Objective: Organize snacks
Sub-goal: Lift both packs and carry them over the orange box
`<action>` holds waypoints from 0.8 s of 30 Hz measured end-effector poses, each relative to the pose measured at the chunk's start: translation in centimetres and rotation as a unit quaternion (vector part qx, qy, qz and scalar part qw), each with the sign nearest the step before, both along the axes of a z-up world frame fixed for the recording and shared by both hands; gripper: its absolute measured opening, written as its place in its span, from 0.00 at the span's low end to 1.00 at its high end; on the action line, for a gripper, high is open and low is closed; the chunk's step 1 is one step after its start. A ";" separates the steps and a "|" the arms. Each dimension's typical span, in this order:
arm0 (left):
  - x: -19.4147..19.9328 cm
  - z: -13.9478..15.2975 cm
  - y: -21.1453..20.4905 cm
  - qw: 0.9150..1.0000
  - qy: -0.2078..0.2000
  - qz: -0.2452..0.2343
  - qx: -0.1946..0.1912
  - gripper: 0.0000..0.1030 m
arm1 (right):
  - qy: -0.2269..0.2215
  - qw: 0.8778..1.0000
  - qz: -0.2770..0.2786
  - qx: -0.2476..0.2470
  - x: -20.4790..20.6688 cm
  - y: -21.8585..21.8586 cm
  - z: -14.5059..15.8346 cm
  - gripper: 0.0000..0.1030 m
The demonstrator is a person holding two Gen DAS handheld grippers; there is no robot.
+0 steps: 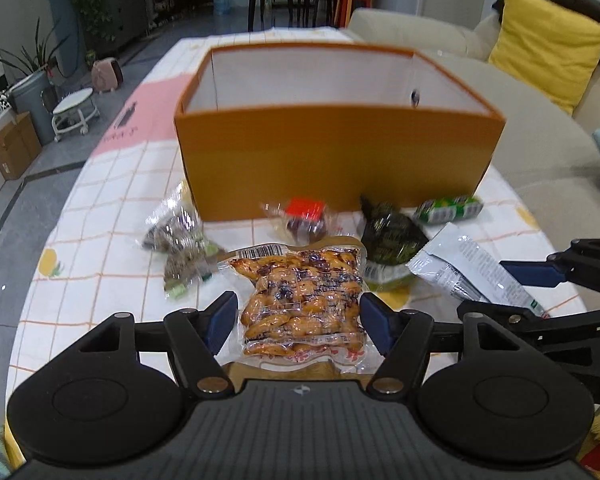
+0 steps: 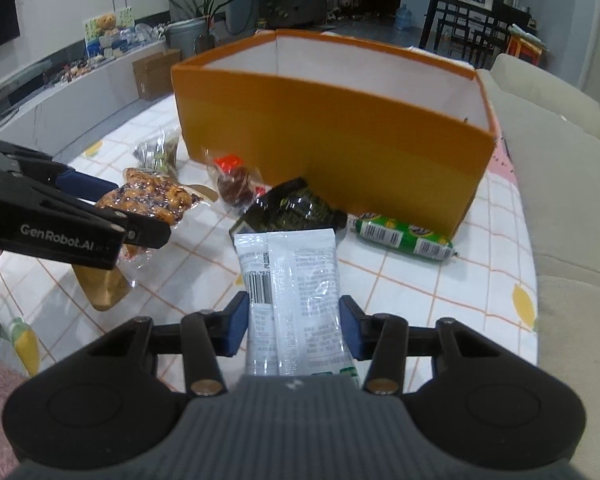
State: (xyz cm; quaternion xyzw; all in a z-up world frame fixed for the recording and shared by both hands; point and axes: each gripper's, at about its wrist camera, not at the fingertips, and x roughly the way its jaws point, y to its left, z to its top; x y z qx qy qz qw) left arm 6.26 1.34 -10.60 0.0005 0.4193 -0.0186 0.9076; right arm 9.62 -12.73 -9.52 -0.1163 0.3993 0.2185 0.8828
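Note:
My left gripper (image 1: 300, 320) is shut on a clear vacuum pack of orange-brown snacks (image 1: 300, 296), pads against its two sides, and the pack hangs tilted just above the cloth (image 2: 152, 196). The right gripper (image 2: 294, 328) is shut on a white foil packet (image 2: 296, 280), which also shows at the right of the left wrist view (image 1: 460, 268). Behind both stands an open orange box (image 1: 340, 152) with a white inside. In front of the box lie a dark green packet (image 1: 392, 236), a green sausage stick (image 1: 448, 208), a red-topped clear packet (image 1: 304, 220) and clear bags of dark pieces (image 1: 180, 236).
The checked tablecloth (image 1: 112, 208) covers a table whose left edge drops to a grey floor. A beige sofa (image 1: 540, 152) with a yellow cushion (image 1: 548, 40) runs along the right side. A stool and cardboard box (image 1: 12, 148) stand on the floor at left.

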 end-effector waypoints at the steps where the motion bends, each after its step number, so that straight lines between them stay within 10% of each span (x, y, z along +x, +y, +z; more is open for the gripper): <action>1: -0.2 0.6 0.0 1.000 -0.008 0.000 -0.002 0.75 | -0.004 1.000 -0.003 0.004 -0.1 -0.1 0.4 0.45; 24: 11.9 9.9 0.2 0.995 -0.057 -0.073 0.031 0.75 | -0.002 0.991 -0.056 0.118 10.8 -1.5 12.1 0.44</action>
